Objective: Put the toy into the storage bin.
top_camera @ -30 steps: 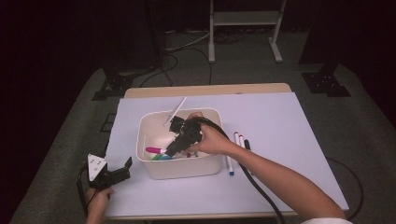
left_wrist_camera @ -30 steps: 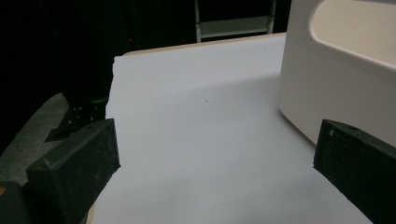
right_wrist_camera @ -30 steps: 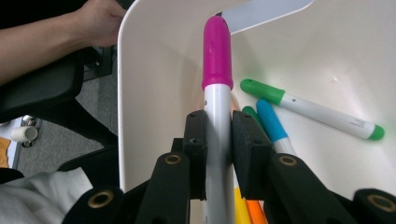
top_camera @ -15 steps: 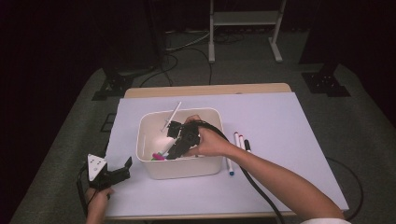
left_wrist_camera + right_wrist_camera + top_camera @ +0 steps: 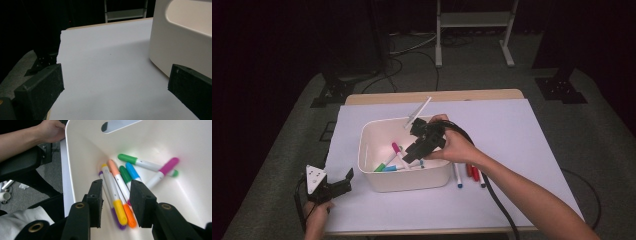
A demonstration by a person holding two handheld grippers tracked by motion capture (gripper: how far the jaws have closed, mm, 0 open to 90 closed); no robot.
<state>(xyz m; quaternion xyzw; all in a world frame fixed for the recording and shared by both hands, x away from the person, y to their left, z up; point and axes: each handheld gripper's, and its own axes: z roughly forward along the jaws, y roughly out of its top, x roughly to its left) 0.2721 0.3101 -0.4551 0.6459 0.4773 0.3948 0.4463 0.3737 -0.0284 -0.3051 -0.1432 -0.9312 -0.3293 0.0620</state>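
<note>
A white bin (image 5: 402,181) (image 5: 82,150) (image 5: 180,37) stands mid-table with several coloured markers (image 5: 394,160) (image 5: 120,187) loose on its floor. My right gripper (image 5: 414,152) (image 5: 117,183) hangs over the bin's right half, tilted down into it. Its jaws have just been opening and stand open with nothing between them, above the yellow and orange markers. My left gripper (image 5: 344,182) (image 5: 116,72) rests open near the table's front left corner, pointing at the bin's outer wall.
Three markers (image 5: 469,172) lie on the white table sheet (image 5: 522,130) just right of the bin, under my right forearm. Beyond the table's far edge are a dark floor, cables and a metal stand (image 5: 472,30).
My right gripper has lifted off the bin's floor and drawn back to the right, and its jaws have opened. The left gripper has stayed where it was.
</note>
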